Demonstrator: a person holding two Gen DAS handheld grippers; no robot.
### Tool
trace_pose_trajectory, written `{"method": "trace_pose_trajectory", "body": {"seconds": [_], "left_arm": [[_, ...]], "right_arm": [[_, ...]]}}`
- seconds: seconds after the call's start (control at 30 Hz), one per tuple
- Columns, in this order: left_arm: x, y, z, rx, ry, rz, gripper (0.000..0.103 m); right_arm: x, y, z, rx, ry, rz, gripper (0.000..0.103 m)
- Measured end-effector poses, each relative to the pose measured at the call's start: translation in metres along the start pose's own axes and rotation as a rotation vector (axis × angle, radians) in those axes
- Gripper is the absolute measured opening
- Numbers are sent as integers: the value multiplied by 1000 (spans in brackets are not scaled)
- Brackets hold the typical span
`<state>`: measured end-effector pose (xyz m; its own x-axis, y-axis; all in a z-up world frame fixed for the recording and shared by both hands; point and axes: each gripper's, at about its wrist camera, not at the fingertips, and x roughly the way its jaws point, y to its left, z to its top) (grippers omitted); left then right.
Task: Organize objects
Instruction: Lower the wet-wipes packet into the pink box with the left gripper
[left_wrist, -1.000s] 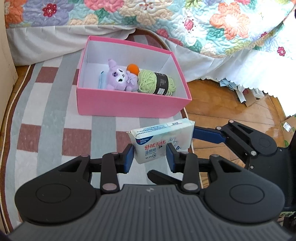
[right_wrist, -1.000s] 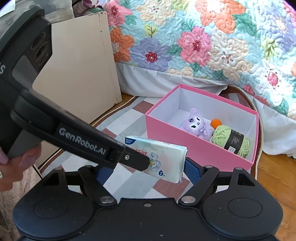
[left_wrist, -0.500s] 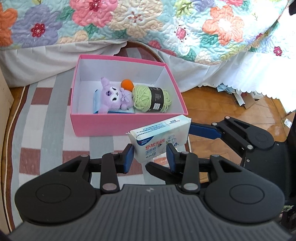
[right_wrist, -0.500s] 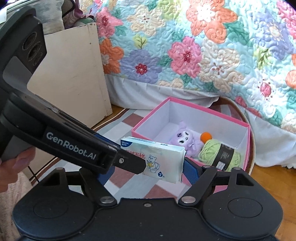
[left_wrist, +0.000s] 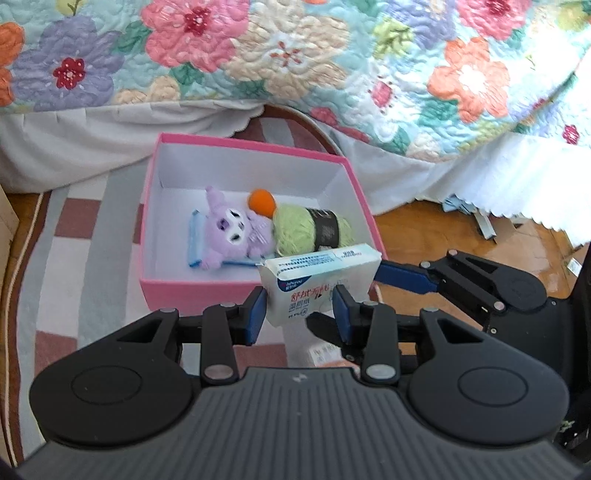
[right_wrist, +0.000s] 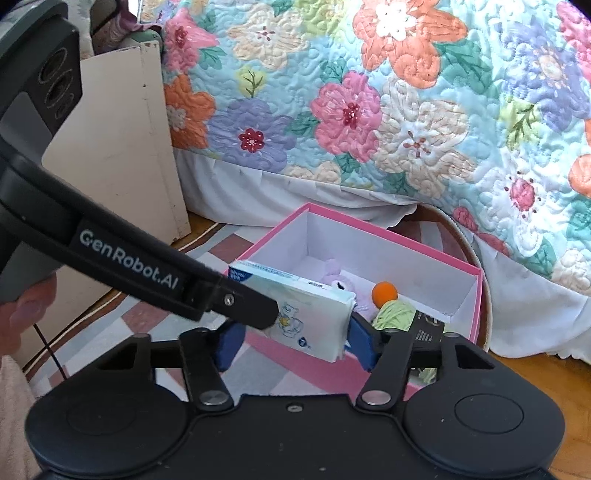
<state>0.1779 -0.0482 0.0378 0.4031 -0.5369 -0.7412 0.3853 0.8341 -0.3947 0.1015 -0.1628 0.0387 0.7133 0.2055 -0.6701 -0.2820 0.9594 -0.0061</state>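
A white and blue tissue pack (left_wrist: 317, 280) is held in the air by both grippers, just over the near wall of the pink box (left_wrist: 199, 288). My left gripper (left_wrist: 299, 314) is shut on one end of the pack. My right gripper (right_wrist: 295, 343) is shut on the pack (right_wrist: 310, 317) from the other side. Inside the box lie a purple plush toy (left_wrist: 232, 232), an orange ball (left_wrist: 261, 201), a green yarn skein (left_wrist: 310, 229) and a blue flat item (left_wrist: 194, 240) under the plush.
The box (right_wrist: 465, 295) stands on a striped rug (left_wrist: 74, 229) beside a bed with a floral quilt (left_wrist: 295, 55). A beige cabinet (right_wrist: 118, 147) stands at the left. Wooden floor with paper scraps (left_wrist: 491, 229) lies to the right.
Both grippers have carried the tissue pack forward and up, from over the rug in front of the box to the box's near wall.
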Motion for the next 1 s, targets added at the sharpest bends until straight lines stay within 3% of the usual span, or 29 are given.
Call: {"method": "trace_pose_trajectory", "body": {"seconds": [0.23,0.33,0.6,0.8,1.0], "left_arm": [[18,16,22,-16,-42,30,37],[33,25,29,-51,-50,22,37],[76,43,43,-101,-89,13,37],[105,58,45,-137,-48,20,37],[129,64,48,-149,-11,39,37]], "right_arm": [[27,-26,17,55,16,32,40],[38,-34,22,57,23,31,36],[80,-61,30,91,44,15,35],[113,-78,31,100,106,49,35],[138,-96,29,189,169,81,35]]}}
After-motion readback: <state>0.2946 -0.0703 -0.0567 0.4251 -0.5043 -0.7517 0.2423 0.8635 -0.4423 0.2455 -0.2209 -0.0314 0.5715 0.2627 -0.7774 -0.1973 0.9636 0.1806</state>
